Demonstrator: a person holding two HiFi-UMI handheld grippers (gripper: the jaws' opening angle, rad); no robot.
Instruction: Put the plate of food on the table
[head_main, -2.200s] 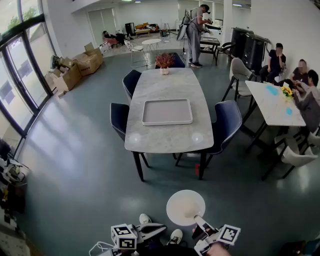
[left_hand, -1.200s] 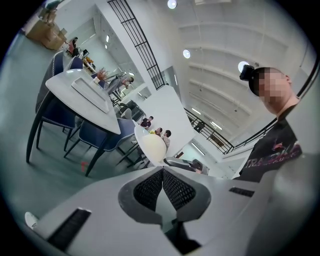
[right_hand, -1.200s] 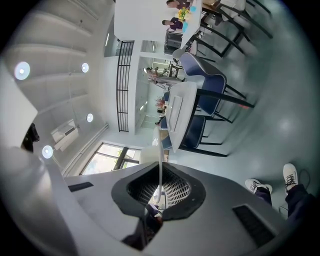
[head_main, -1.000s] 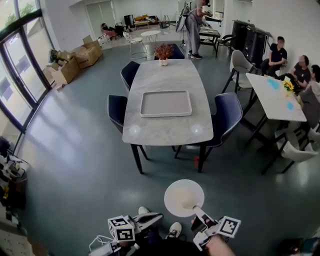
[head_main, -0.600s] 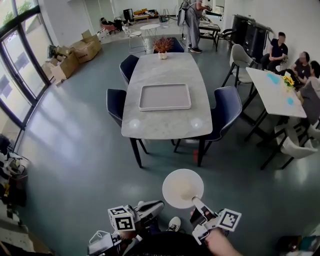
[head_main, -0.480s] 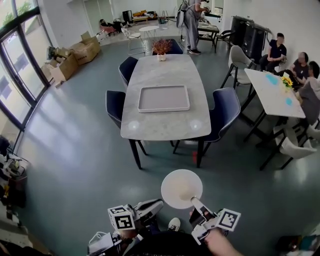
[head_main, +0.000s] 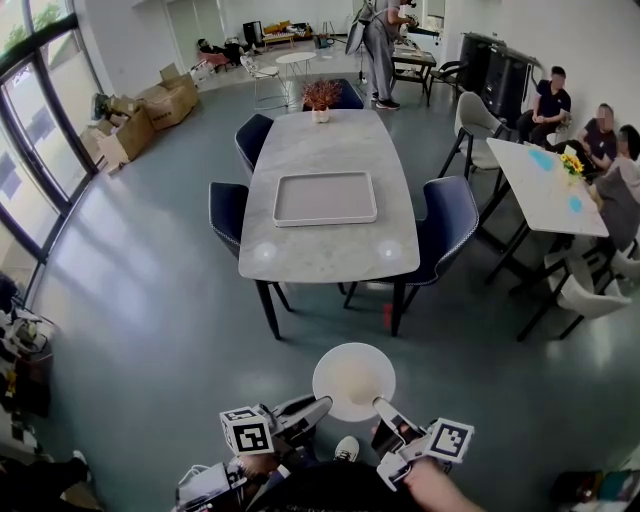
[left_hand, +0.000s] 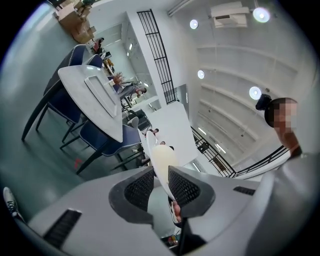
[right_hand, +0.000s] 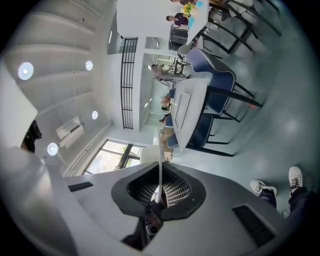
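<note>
Two grippers meet at one round white plate (head_main: 353, 380), carried level above the grey floor (head_main: 150, 300), well short of the near edge of the marble table (head_main: 330, 255). Whether food lies on the plate cannot be made out. The right gripper (head_main: 381, 404) is clenched on the plate's near rim; its own view shows that rim edge-on, pinched between the pads. The left gripper (head_main: 323, 403) has its jaws around the rim at the plate's left. They have just been opening, and the rim stands between the pads with a gap beside it, no longer clamped. On the table a pale rectangular tray (head_main: 326, 221) lies at the middle and a potted plant (head_main: 321, 97) stands at the far edge. Blue chairs (head_main: 452, 228) flank both long edges.
</note>
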